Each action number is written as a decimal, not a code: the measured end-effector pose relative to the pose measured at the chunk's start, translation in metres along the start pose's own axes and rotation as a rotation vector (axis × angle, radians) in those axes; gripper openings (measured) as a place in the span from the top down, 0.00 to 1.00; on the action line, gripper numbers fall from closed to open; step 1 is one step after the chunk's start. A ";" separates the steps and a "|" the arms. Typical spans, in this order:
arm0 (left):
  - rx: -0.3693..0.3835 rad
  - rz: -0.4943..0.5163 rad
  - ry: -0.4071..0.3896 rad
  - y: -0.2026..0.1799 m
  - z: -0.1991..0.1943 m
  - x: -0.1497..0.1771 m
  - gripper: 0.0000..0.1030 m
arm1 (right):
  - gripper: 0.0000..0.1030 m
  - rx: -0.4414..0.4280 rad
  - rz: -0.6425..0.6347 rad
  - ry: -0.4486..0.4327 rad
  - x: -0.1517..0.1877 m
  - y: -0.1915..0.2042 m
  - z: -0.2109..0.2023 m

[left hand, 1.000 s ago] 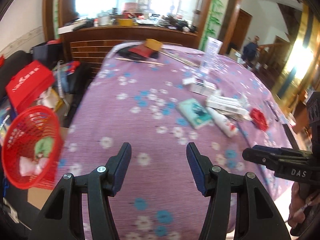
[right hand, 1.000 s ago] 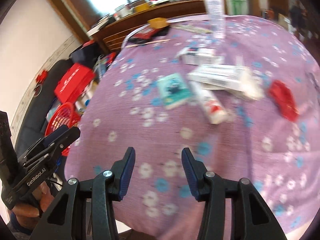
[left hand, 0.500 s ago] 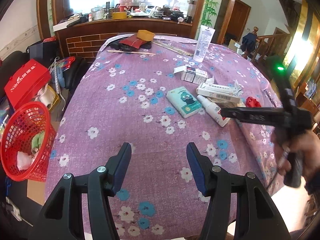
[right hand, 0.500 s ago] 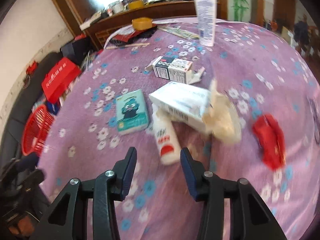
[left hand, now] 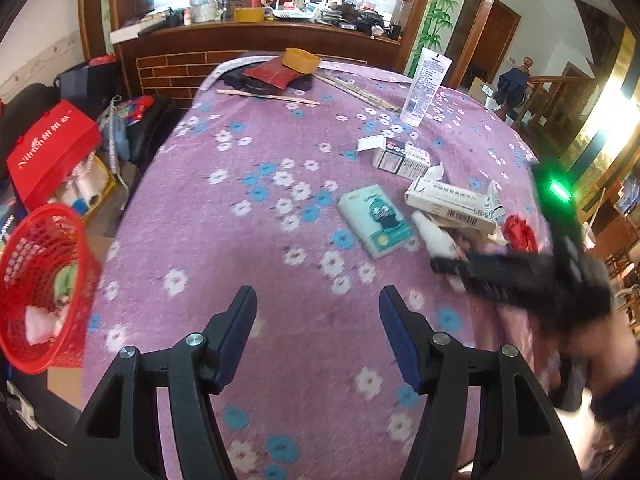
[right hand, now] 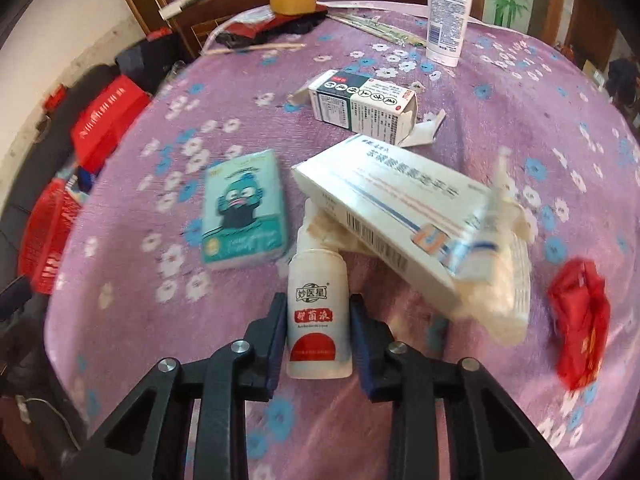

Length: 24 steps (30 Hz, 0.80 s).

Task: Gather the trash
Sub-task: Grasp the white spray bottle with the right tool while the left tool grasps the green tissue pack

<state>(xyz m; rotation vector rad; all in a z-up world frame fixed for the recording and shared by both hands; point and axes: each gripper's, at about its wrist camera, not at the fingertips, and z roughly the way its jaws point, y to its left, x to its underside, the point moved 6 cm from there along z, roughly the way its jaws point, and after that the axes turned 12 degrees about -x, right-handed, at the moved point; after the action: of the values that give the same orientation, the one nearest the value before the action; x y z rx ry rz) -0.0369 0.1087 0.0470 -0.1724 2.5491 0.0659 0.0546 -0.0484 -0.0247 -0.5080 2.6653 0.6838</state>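
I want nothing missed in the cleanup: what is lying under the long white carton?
Under the long white carton lie crumpled whitish paper and the capped top of the small white bottle. The carton covers that top, and whatever else it hides cannot be seen.

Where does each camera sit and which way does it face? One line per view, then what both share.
Left wrist: behind the left claw, jaws just opening on nothing; looks down across the purple tablecloth; the right claw and right hand show blurred at right.
Right wrist: behind the right claw, jaws just closing on the white bottle; looks down at the table's clutter.
Shared: bottle, teal tissue pack, red basket.
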 end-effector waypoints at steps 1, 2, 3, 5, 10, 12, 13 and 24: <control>0.004 -0.001 0.009 -0.004 0.005 -0.004 0.34 | 0.68 -0.003 -0.002 -0.012 0.008 0.001 -0.010; 0.012 -0.003 0.023 -0.009 0.011 -0.008 0.33 | 0.68 -0.009 -0.005 -0.021 0.013 0.003 -0.017; 0.025 -0.005 0.039 -0.014 0.017 -0.011 0.33 | 0.68 -0.015 -0.007 -0.029 0.017 0.005 -0.022; 0.039 -0.011 0.074 -0.026 0.033 -0.019 0.33 | 0.68 -0.021 -0.004 -0.054 0.033 0.007 -0.040; 0.039 -0.038 0.147 -0.047 0.071 -0.035 0.33 | 0.68 -0.019 0.050 -0.121 0.058 -0.002 -0.073; 0.027 -0.042 0.176 -0.056 0.086 -0.041 0.33 | 0.68 -0.007 0.063 -0.136 0.063 -0.007 -0.083; 0.030 -0.047 0.187 -0.060 0.091 -0.044 0.33 | 0.68 0.007 0.069 -0.148 0.067 -0.012 -0.090; -0.066 0.021 0.187 -0.080 0.139 -0.058 0.34 | 0.69 0.073 0.145 -0.195 0.095 -0.042 -0.129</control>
<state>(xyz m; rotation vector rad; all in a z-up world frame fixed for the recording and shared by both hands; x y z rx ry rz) 0.0980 0.0472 -0.0374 -0.1847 2.7374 0.1484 -0.0415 -0.1735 0.0268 -0.2175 2.5488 0.6386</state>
